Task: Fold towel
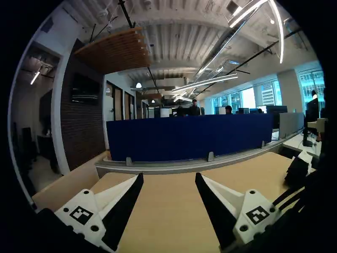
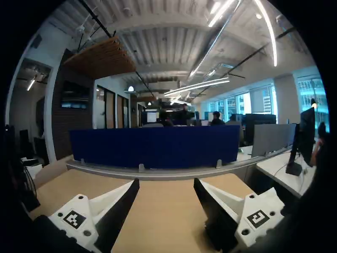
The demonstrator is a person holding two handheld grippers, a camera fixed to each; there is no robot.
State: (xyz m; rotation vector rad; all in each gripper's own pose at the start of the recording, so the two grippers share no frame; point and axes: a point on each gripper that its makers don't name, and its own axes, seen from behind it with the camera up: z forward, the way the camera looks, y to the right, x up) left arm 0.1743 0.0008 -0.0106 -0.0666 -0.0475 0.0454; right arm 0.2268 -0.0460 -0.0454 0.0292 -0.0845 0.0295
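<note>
The left tool (image 1: 168,175) is held low over a light wooden table (image 1: 168,223), its two fingers spread apart with bare tabletop seen between them. The right tool (image 2: 166,181) is likewise held apart. A blue partition (image 1: 189,141) is seen along the table's far edge.

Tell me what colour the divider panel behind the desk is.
The divider panel is dark blue, clearest in the left gripper view.
</note>
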